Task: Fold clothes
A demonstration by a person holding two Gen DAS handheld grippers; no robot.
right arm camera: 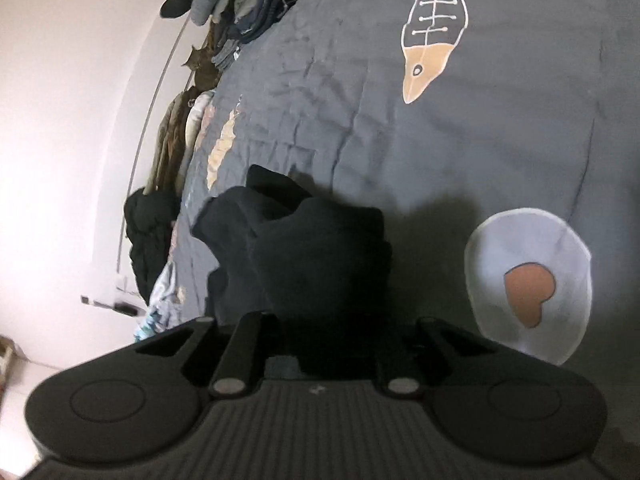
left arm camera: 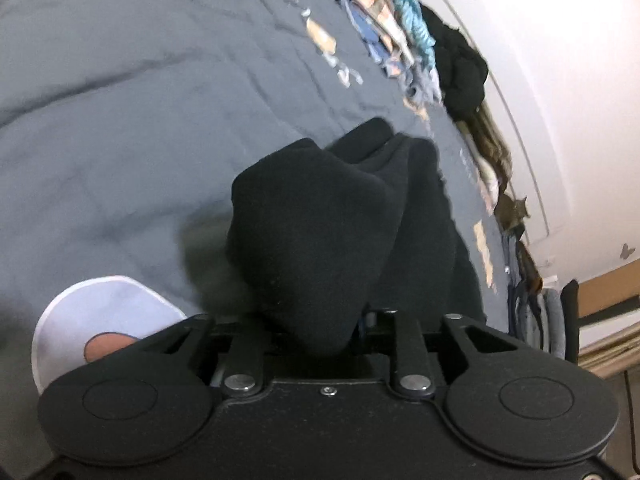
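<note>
One black garment (left arm camera: 320,232) is bunched over a grey bed cover (left arm camera: 120,140). Left gripper (left arm camera: 320,320) and right gripper (right arm camera: 320,328) each clamp it; fingers hidden by cloth.

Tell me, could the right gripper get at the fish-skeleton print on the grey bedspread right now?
Probably not freely: black fabric bunches at the right gripper, seemingly pinched. The bedspread up to the fish print looks bare.
</note>
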